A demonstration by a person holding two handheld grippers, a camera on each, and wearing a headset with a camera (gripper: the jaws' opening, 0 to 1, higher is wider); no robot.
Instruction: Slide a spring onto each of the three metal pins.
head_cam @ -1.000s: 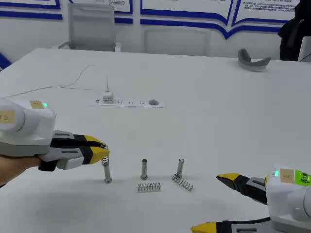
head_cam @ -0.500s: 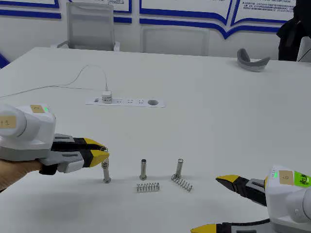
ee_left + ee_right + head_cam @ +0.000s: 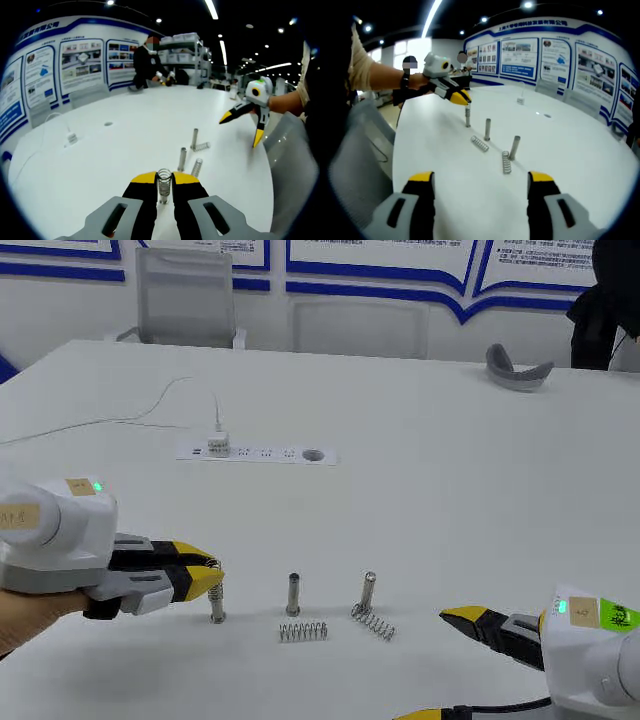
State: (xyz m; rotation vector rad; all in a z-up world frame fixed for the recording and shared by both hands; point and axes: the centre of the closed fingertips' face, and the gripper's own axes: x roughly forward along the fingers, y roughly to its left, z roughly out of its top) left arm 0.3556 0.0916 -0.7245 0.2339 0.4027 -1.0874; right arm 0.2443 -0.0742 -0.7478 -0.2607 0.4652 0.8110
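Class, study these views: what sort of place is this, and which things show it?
Probably an exhibition or demonstration hall in a workplace: blue-framed information boards run along one side, a large white table carries a power strip, and storage shelves stand under strip lights behind.

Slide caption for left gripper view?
Left tool holds a spring over the first pin; middle pin and far pin stand bare.

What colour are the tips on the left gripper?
Yellow on the left gripper, black behind. Clearest in the left gripper view.
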